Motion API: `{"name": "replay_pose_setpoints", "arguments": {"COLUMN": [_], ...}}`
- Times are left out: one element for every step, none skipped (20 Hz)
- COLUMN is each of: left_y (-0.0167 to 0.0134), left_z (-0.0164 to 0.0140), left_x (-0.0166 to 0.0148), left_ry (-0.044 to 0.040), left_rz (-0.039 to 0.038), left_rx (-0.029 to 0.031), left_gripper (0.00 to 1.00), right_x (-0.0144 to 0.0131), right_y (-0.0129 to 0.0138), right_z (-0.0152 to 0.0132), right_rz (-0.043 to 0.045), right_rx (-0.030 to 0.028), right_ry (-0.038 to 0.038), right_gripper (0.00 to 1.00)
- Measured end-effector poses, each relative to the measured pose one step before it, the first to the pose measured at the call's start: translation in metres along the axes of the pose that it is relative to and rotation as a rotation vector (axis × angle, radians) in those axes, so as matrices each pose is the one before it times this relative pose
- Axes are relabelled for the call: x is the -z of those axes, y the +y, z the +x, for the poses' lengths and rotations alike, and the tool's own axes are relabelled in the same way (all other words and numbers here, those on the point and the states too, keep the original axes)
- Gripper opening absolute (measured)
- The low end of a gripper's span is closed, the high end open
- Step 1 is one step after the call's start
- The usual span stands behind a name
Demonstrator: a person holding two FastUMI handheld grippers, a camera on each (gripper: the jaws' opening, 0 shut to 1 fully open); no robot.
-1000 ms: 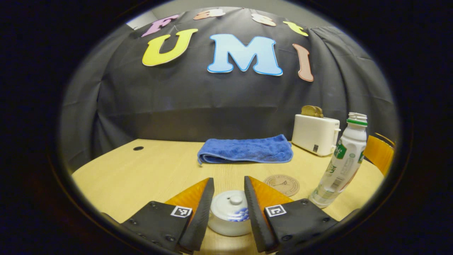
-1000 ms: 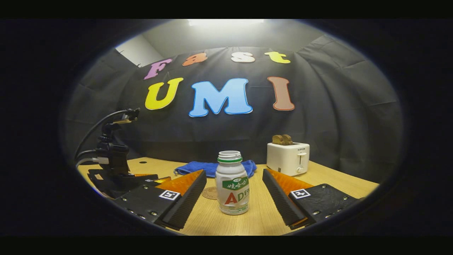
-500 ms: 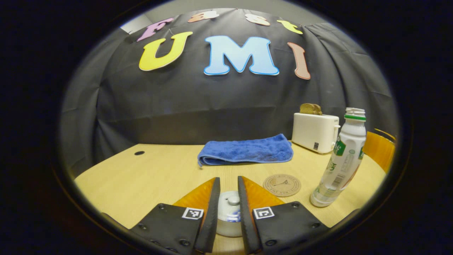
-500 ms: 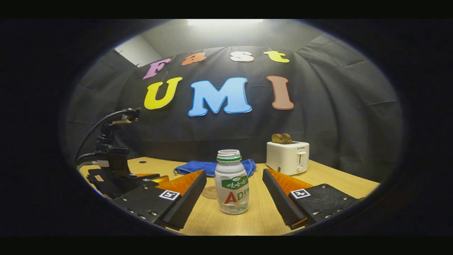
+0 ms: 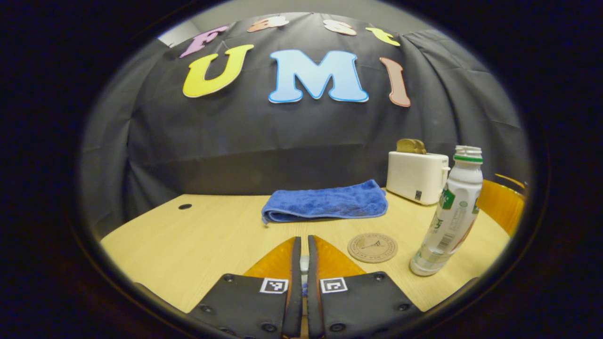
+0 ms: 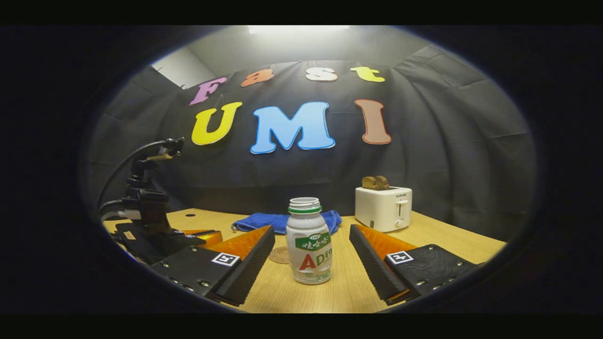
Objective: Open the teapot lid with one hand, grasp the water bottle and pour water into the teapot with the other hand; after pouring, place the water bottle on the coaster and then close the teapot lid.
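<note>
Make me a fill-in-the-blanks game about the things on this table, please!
1. The towel folded at the back of the table is coloured ____.
2. The round coaster lies between the left gripper and the ____.
3. The right gripper has its fingers spread ____ on either side of the bottle.
4. Slices of ____ stick out of the top of the white toaster.

Missing words: blue; bottle; open; bread
</note>
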State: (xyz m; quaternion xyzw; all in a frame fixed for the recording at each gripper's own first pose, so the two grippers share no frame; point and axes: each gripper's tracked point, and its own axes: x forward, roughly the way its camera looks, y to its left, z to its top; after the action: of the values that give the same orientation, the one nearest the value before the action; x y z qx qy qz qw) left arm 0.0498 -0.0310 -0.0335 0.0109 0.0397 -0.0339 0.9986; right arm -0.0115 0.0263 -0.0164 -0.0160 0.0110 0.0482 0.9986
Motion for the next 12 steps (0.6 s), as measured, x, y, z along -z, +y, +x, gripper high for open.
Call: {"name": "replay_pose_setpoints", "arguments": {"left_y": [0.00183, 0.00148, 0.00496, 0.00347, 0.00364, 0.00523, 0.00648, 0.00743, 0.00585, 0.00645, 0.00651, 0.00489], "left_z": [-0.00214, -0.00161, -0.00142, -0.00180, -0.00071, -0.00079, -0.00034, -0.00139, -0.00007, -0.00003, -0.00058, -0.00063], "left_x": [-0.00474, -0.00502, -0.00297, -0.00348, -0.00287, -0.00271, -0.00055, -0.00153, 0.00102, -0.00052, 0.00119, -0.00067], "left_ry": [-0.01907, -0.01350, -0.01296, -0.01035, -0.01049, -0.00605, -0.00315, -0.00148, -0.00072, 0.00149, 0.00228, 0.00150], "left_rz": [-0.01785, -0.01107, 0.00209, -0.00006, -0.00699, -0.00527, 0.00136, 0.00449, 0.00215, -0.00366, -0.00721, -0.00748], "left_rx": [0.00298, 0.00077, -0.01331, -0.00591, -0.00608, -0.01032, -0.01617, -0.01842, -0.01604, -0.01400, -0.01296, -0.00975], "left_gripper": [0.14, 0.14, 0.14, 0.14, 0.14, 0.14, 0.14, 0.11, 0.14, 0.14, 0.11, 0.14], "right_x": [0.00040, 0.00054, 0.00040, 0.00100, 0.00140, 0.00064, -0.00014, 0.00201, 0.00168, 0.00204, 0.00168, 0.00177], "right_y": [0.00041, 0.00004, 0.00003, 0.00038, 0.00024, -0.00016, -0.00001, 0.00001, 0.00064, 0.00064, 0.00122, 0.00010], "right_z": [0.00075, -0.00007, 0.00110, 0.00012, 0.00018, 0.00032, 0.00045, 0.00049, 0.00095, 0.00040, 0.00022, 0.00097], "right_rz": [-0.00062, 0.00028, 0.00122, 0.00129, 0.00103, -0.00064, -0.00180, -0.00135, 0.00018, 0.00122, 0.00159, 0.00017], "right_rx": [-0.00078, -0.00149, -0.00095, -0.00064, -0.00020, 0.00017, 0.00101, -0.00006, -0.00174, -0.00294, -0.00353, -0.00089], "right_ry": [0.00158, 0.00209, 0.00304, 0.00302, 0.00260, 0.00220, 0.00204, 0.00417, 0.00534, 0.00594, 0.00601, 0.00578], "right_gripper": [0.98, 0.98, 0.98, 0.98, 0.98, 0.98, 0.98, 0.98, 0.98, 0.98, 0.98, 0.98]}}
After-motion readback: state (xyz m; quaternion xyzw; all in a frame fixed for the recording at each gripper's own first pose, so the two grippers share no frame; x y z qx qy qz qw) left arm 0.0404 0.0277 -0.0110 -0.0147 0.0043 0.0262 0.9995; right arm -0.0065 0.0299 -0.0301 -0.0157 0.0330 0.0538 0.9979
